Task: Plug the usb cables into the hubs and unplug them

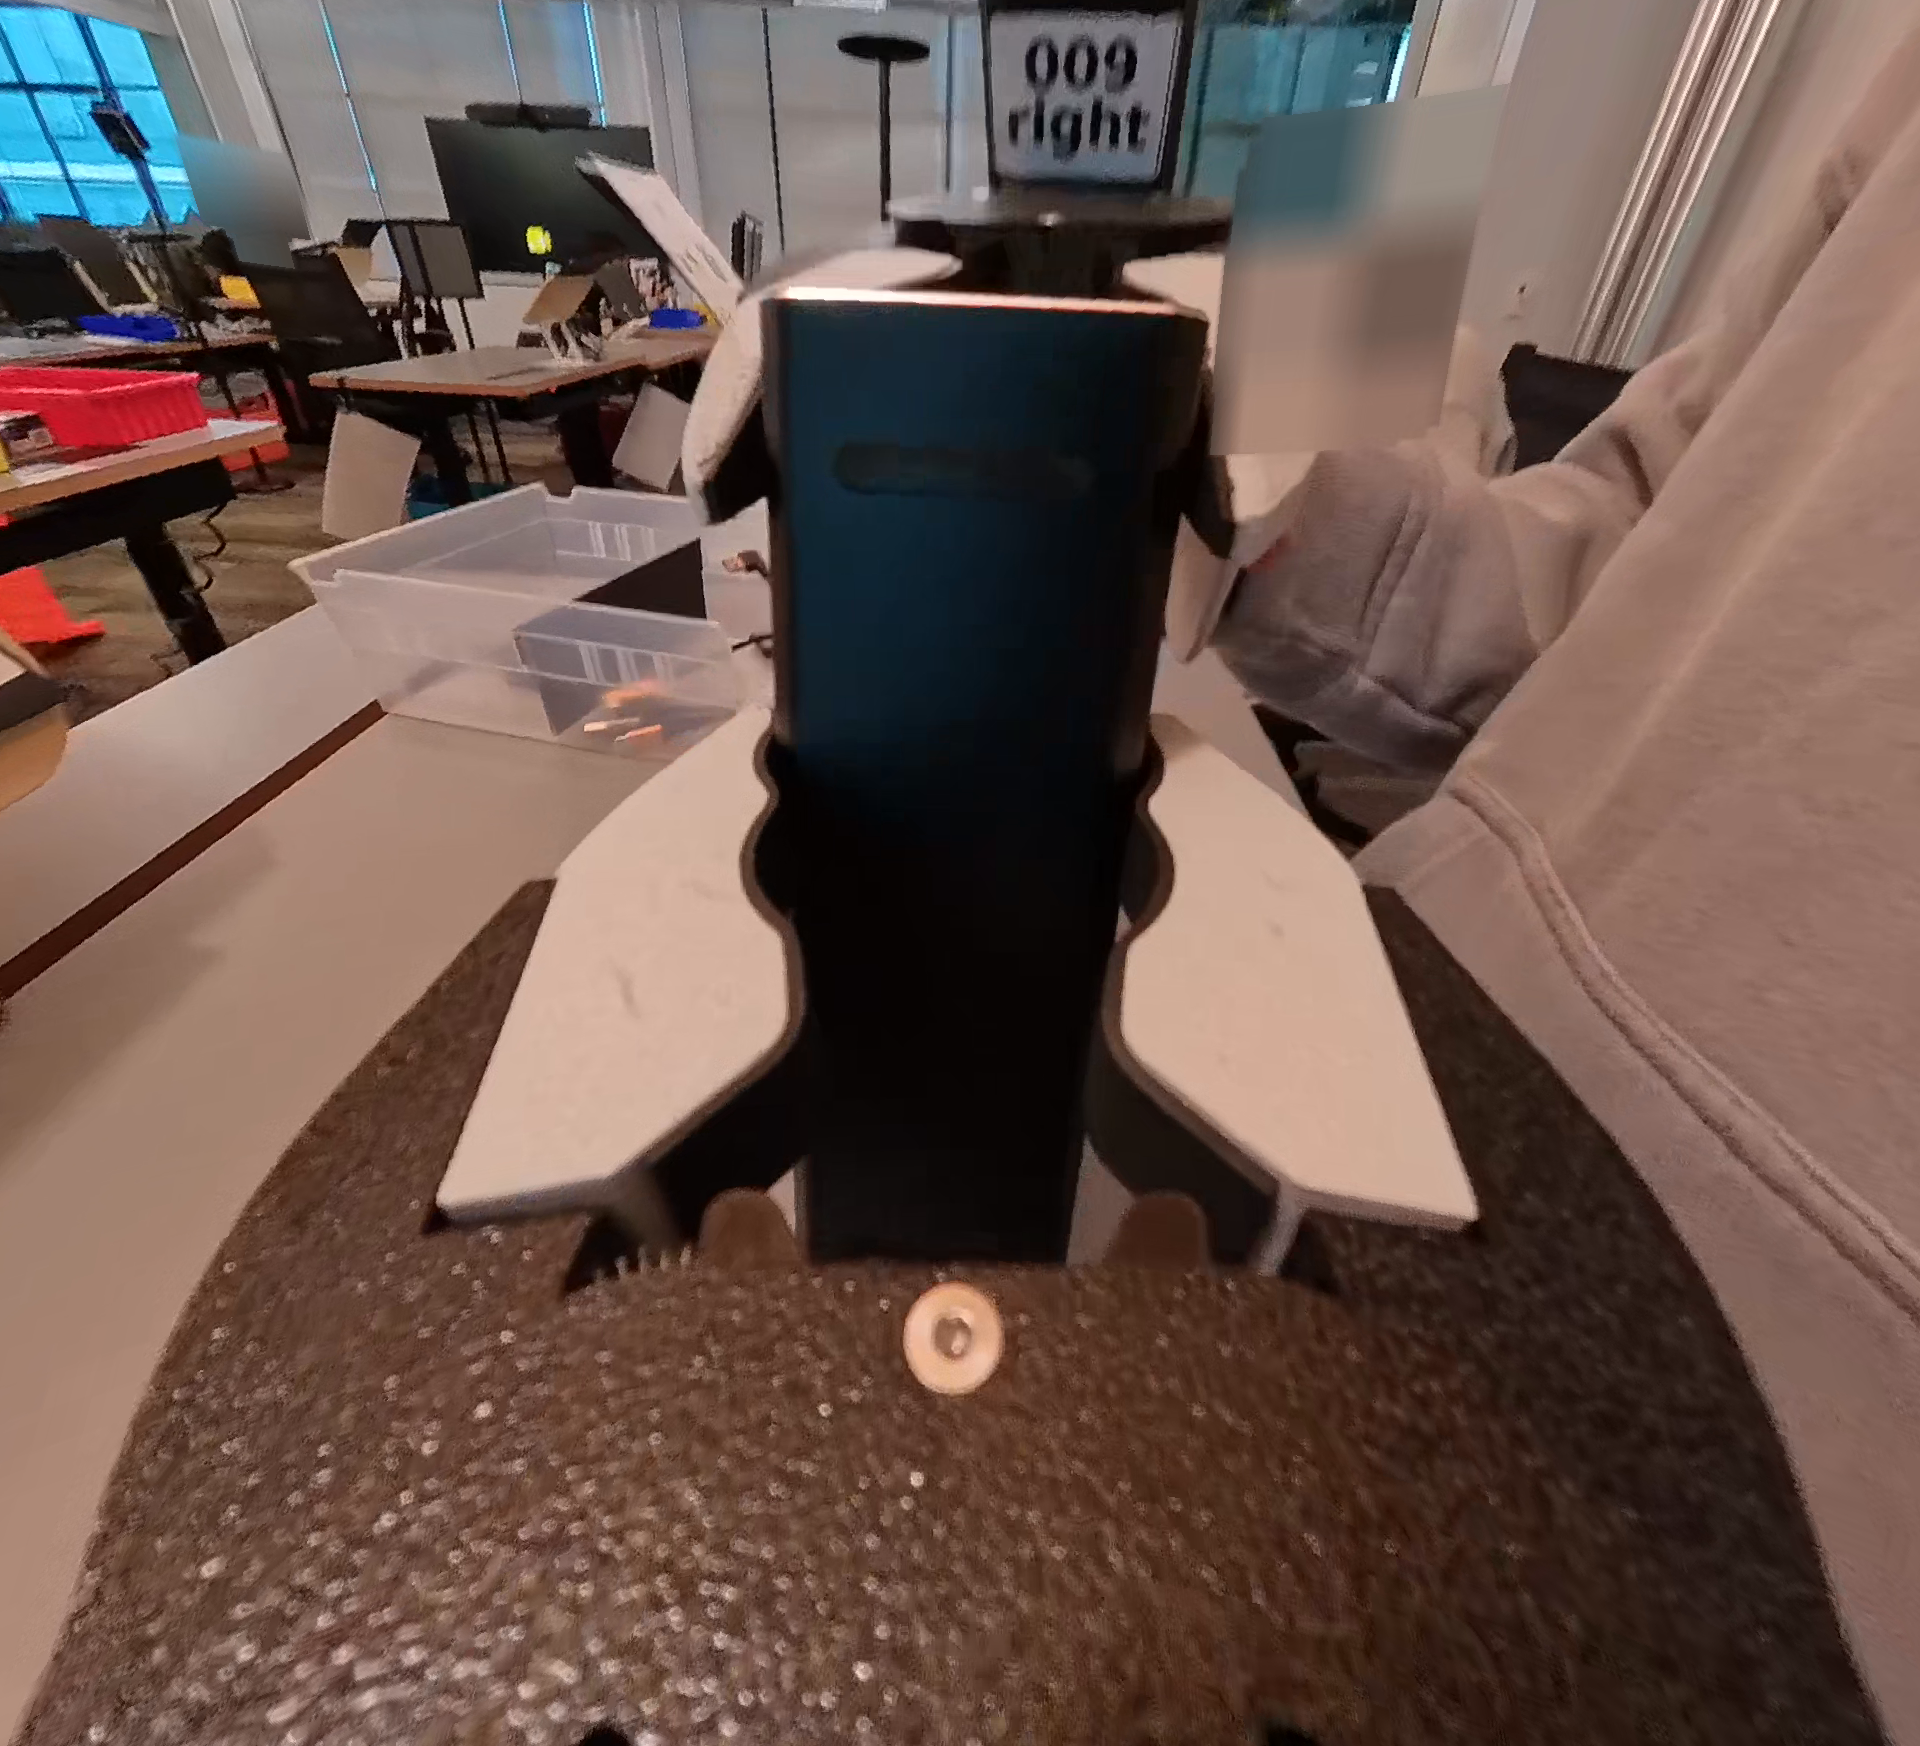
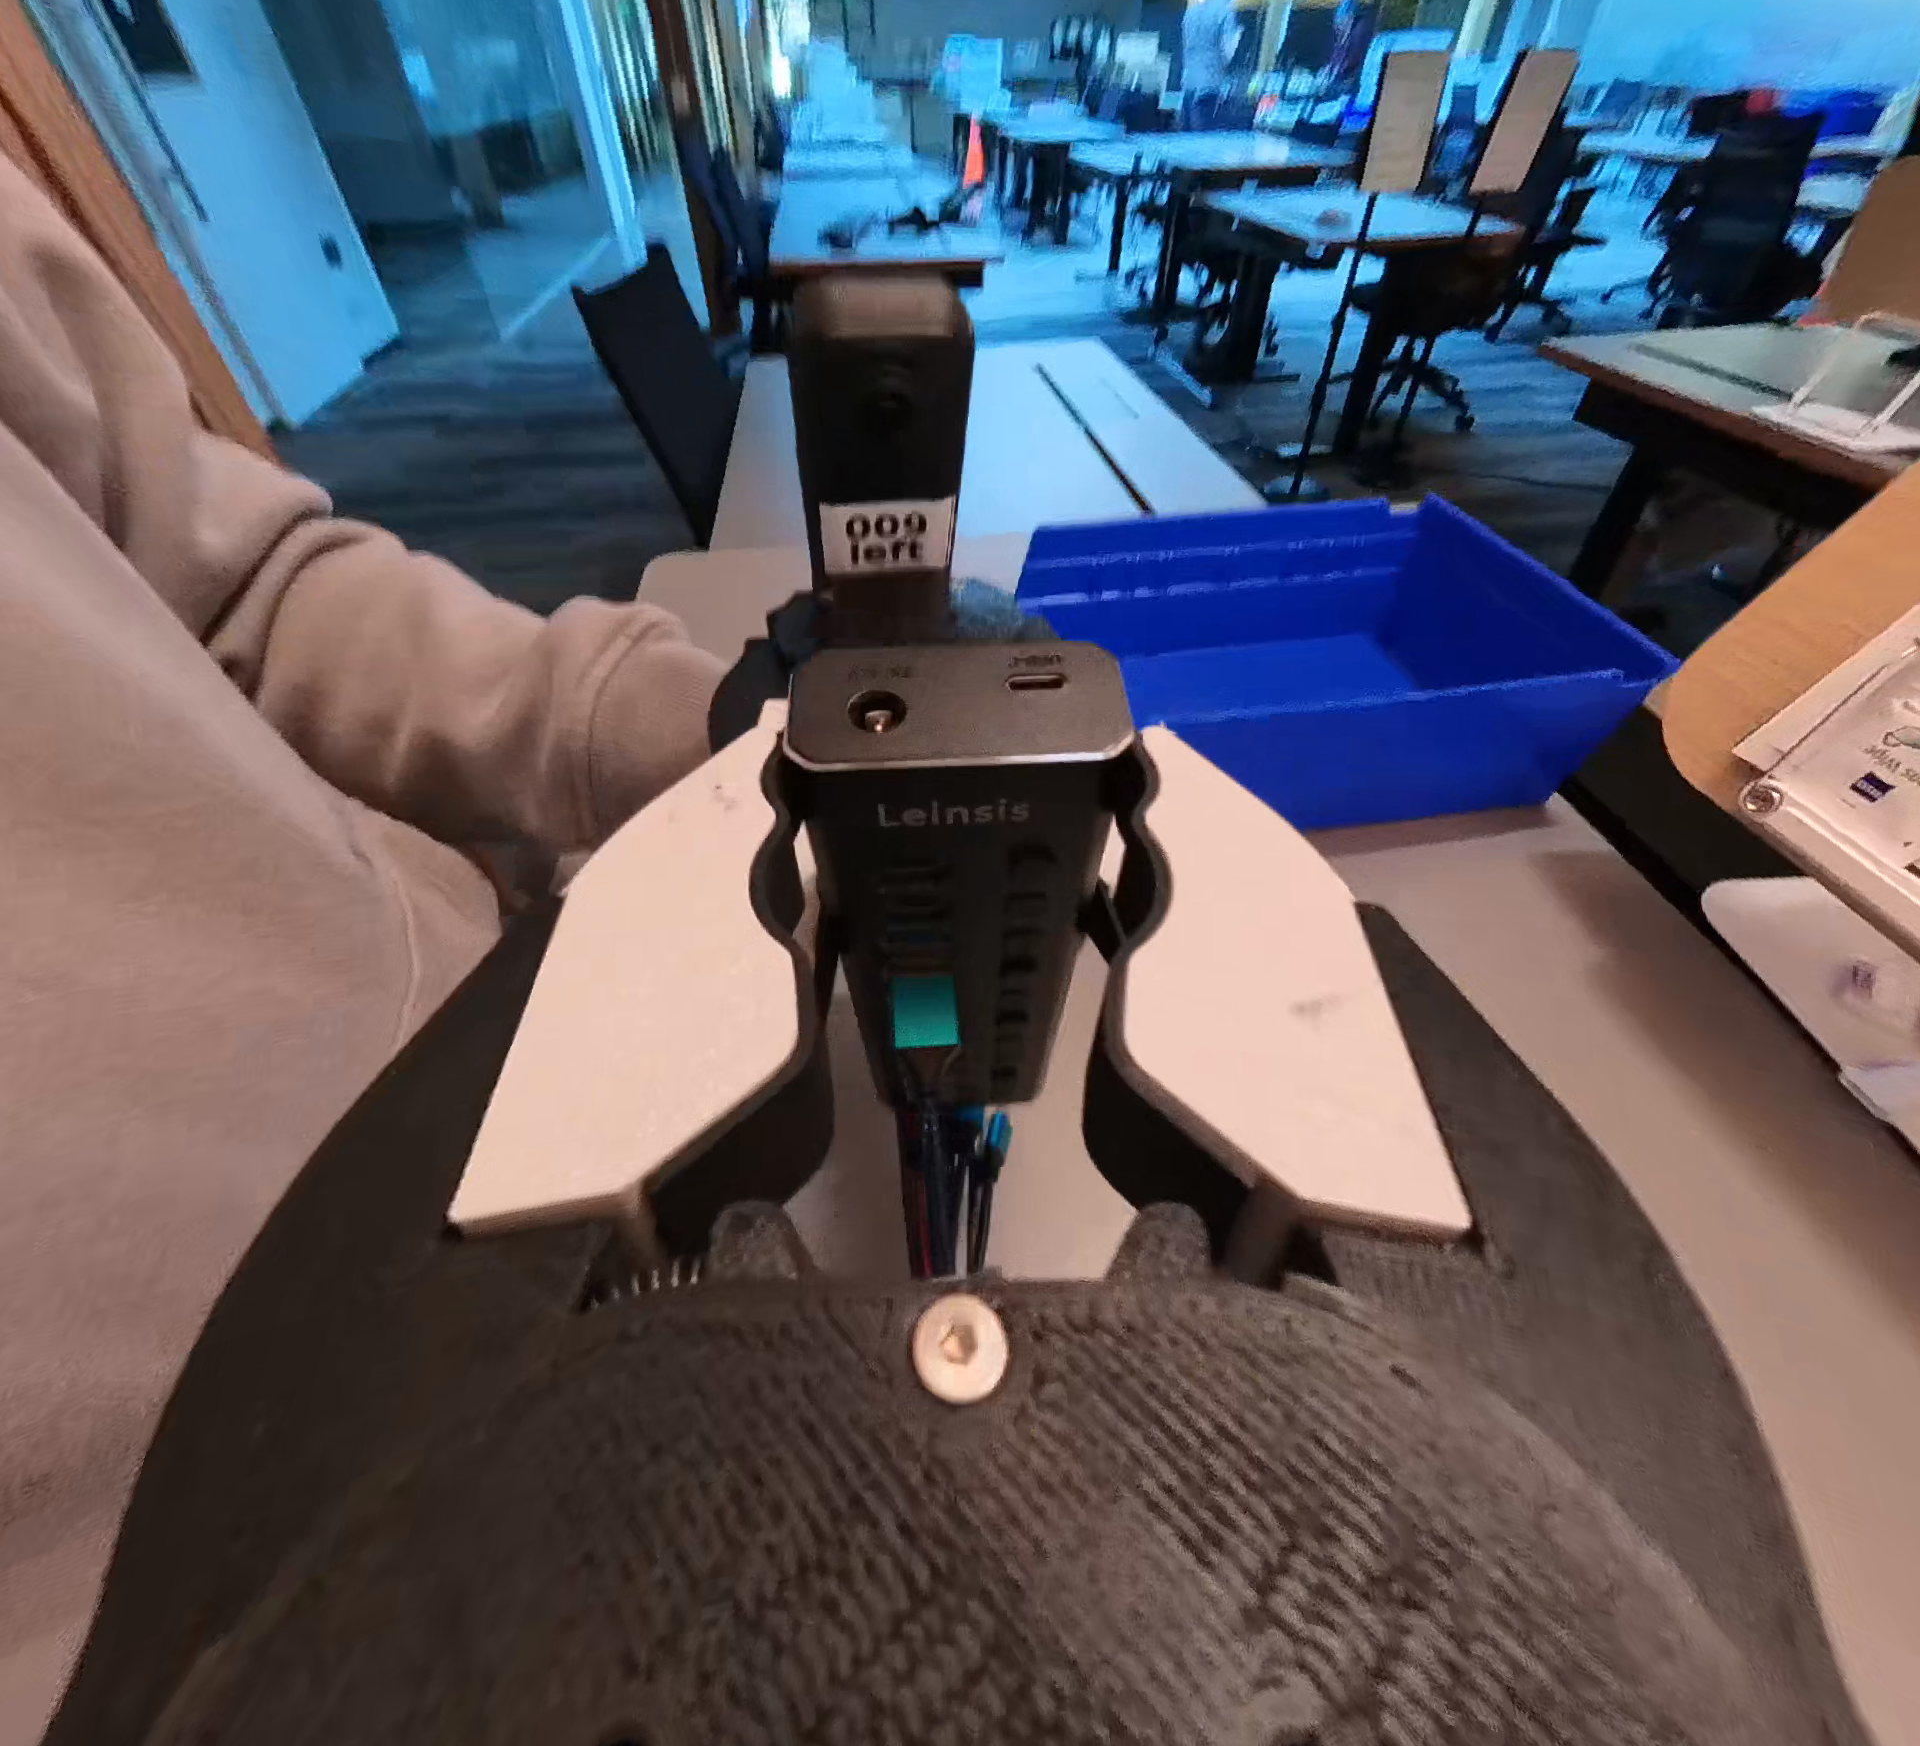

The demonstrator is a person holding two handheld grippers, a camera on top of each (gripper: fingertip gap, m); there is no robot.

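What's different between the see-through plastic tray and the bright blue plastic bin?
The see-through plastic tray is clear and shallow; the bright blue plastic bin is opaque and looks deeper. The tray holds small orange-tipped pieces; the bin's visible inside looks empty. Both are open-topped and rest on the pale table.

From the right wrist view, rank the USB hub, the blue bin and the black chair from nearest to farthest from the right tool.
1. USB hub: clamped between the right tool's fingers.
2. Blue bin: on the table, ahead and right.
3. Black chair: past the table's far edge, ahead and left.
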